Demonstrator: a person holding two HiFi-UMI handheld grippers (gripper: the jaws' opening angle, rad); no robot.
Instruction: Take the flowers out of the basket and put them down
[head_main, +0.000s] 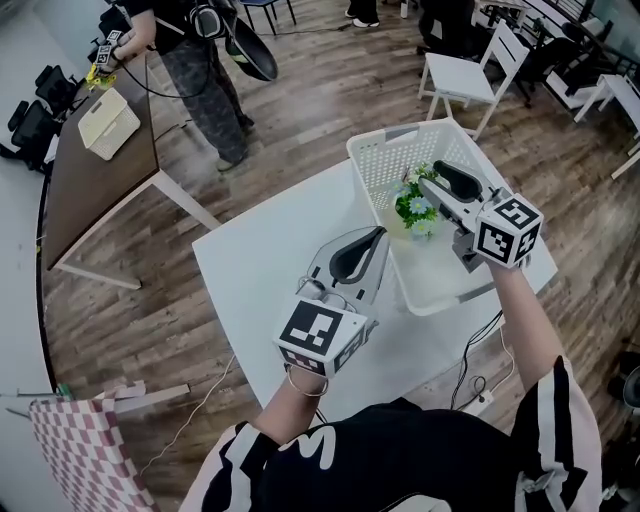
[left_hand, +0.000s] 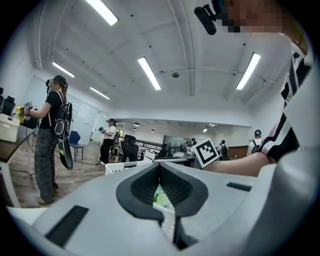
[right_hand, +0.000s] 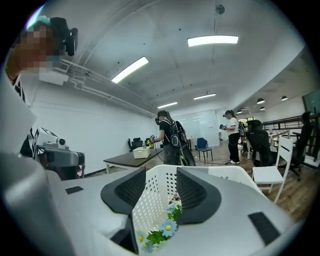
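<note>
A white perforated basket (head_main: 372, 152) stands on the right part of the white table (head_main: 260, 270). A small bunch of blue and white flowers (head_main: 415, 208) with green leaves lies inside it. My right gripper (head_main: 428, 184) hangs over the basket right beside the flowers, its jaws open and holding nothing. In the right gripper view the basket wall (right_hand: 154, 200) and the flowers (right_hand: 166, 228) show in the gap between the open jaws of the right gripper (right_hand: 161, 171). My left gripper (head_main: 378, 238) is over the table just left of the basket, shut and empty. In the left gripper view the left gripper (left_hand: 160, 167) shows a sliver of flowers (left_hand: 161, 199).
A brown table (head_main: 100, 180) with a cream box (head_main: 108, 122) stands at the left, and a person (head_main: 200, 60) stands beside it. A white chair (head_main: 465, 75) is behind the basket. A checkered cloth (head_main: 85, 445) lies at the lower left. Cables trail on the wooden floor.
</note>
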